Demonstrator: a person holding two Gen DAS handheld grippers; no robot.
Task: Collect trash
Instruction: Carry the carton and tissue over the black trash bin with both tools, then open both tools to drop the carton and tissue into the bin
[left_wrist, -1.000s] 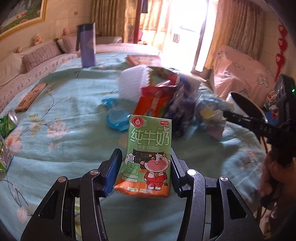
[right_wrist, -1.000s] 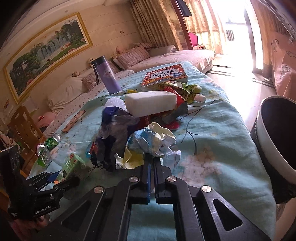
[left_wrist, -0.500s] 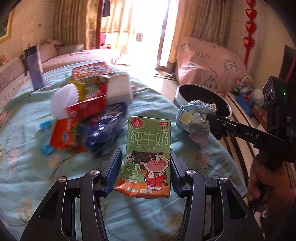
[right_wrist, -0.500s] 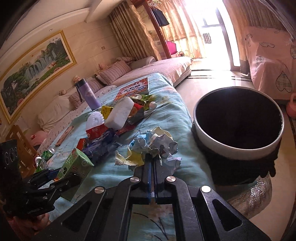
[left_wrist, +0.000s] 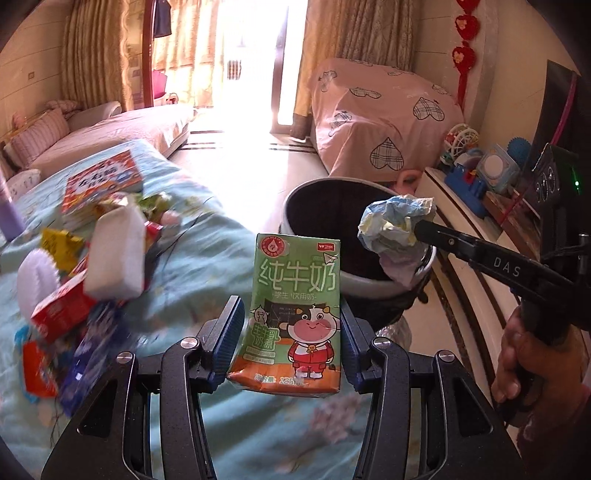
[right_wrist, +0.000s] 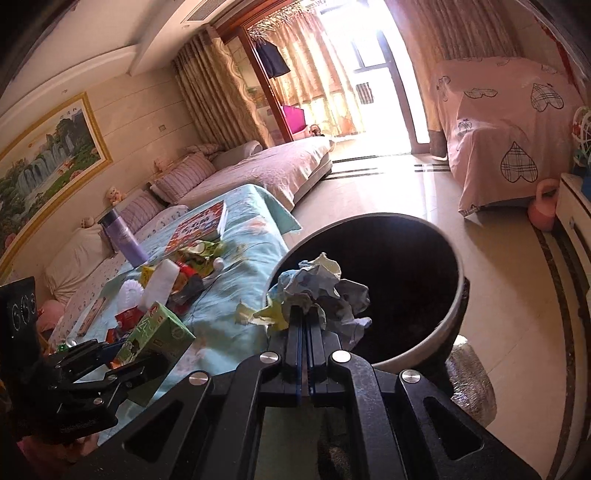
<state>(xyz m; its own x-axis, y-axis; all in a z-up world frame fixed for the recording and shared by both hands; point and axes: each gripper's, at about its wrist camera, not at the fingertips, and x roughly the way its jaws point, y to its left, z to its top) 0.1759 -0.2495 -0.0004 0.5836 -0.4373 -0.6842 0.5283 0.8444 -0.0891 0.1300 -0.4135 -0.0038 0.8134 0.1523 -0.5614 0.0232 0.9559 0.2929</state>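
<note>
My left gripper (left_wrist: 291, 325) is shut on a green milk carton (left_wrist: 295, 314) with a cartoon cow, held upright above the table's edge; the carton also shows in the right wrist view (right_wrist: 159, 332). My right gripper (right_wrist: 304, 314) is shut on a crumpled paper wad (right_wrist: 317, 291), held over the near rim of the round black trash bin (right_wrist: 458, 291). In the left wrist view the wad (left_wrist: 395, 225) hangs over the bin's right rim (left_wrist: 369, 286). More wrappers and boxes (left_wrist: 88, 266) lie piled on the table.
The table has a light-blue flowered cloth (left_wrist: 207, 266). A book (left_wrist: 103, 181) and a purple bottle (right_wrist: 122, 240) stand at its far end. A sofa (right_wrist: 258, 170) is behind, a pink-covered piece of furniture (right_wrist: 509, 140) beyond the bin, a low shelf with toys (left_wrist: 480, 177) at right.
Both grippers have swung right from the trash pile toward the bin. The paper wad has moved from above the table to above the bin. The carton has come near the bin.
</note>
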